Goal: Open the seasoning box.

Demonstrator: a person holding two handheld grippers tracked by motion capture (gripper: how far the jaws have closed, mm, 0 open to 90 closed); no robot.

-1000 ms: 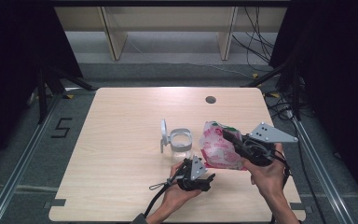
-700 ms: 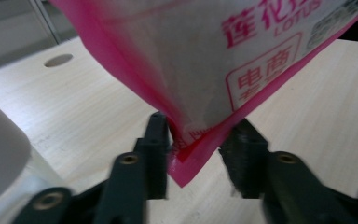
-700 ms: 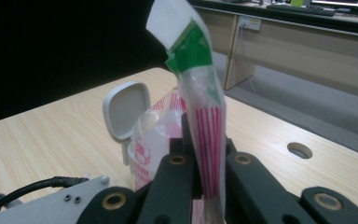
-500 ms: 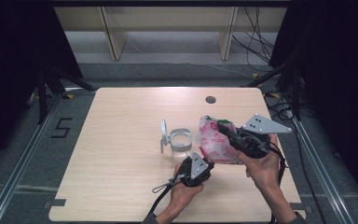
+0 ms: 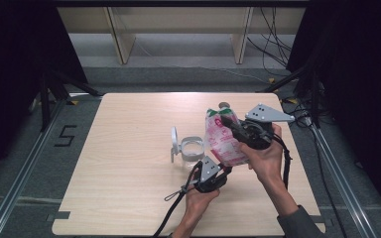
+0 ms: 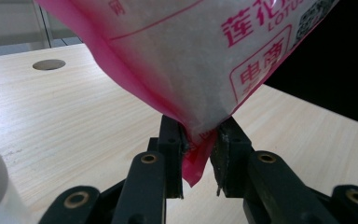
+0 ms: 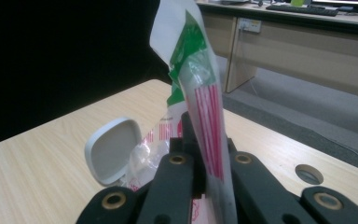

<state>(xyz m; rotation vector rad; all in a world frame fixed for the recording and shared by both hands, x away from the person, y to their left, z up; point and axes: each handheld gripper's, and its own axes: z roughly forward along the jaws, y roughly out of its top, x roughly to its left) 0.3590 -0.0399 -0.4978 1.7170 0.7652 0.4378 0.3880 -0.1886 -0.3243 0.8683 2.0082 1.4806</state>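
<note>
High view: pink bag is held above table, lifted between both grippers, just beside clear container w/ its white lid open. Left gripper pinches bottom corner of bag; left gripper view shows jaws closed on pink seam. Right gripper clamps top edge, jaws narrow on folded film. Probably the step is to pour into container. To do well: keep both grips firm, raise bottom corner slowly, aim top opening over container mouth, no jerks, else powder spills on table.
</note>
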